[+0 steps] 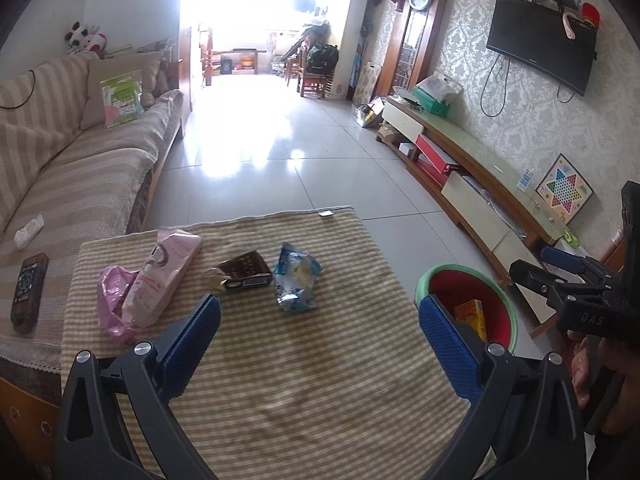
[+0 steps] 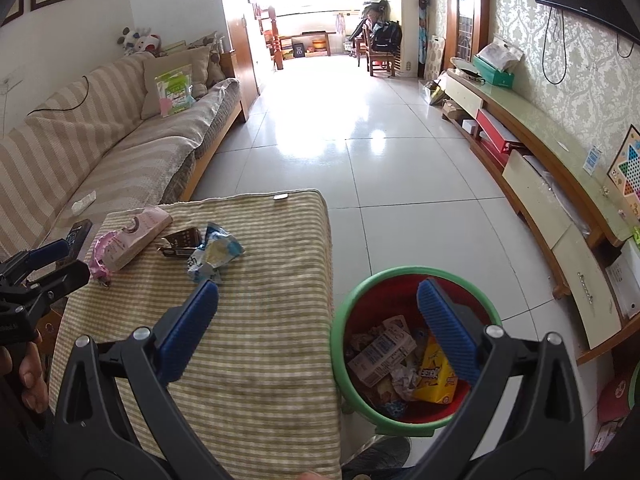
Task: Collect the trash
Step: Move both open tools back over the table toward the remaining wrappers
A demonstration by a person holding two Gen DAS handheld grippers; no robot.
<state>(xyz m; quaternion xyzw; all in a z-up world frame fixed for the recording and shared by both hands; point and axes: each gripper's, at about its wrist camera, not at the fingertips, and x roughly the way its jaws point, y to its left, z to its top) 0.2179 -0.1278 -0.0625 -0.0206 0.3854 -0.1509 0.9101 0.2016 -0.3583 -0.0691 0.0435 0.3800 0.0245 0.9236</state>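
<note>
Trash lies on the striped tablecloth (image 1: 280, 380): a pink packet (image 1: 160, 280) on a pink plastic bag (image 1: 112, 300), a dark brown box (image 1: 244, 276) and a blue crumpled wrapper (image 1: 296, 280). My left gripper (image 1: 320, 316) hangs open and empty above the cloth, nearer than the trash. My right gripper (image 2: 318, 300) is open and empty too, its right finger over the red bin with a green rim (image 2: 340, 344), which holds several cartons and wrappers. The same bin (image 1: 512, 320) shows beside the table in the left view. The trash (image 2: 212, 256) is ahead and left in the right view.
A striped sofa (image 1: 60, 168) runs along the left, with a remote (image 1: 28, 292) and a tissue (image 1: 30, 232) on it. A low TV cabinet (image 1: 480, 184) lines the right wall. Tiled floor (image 1: 280, 152) stretches ahead. A hand (image 2: 28, 376) holds the other gripper at the left edge.
</note>
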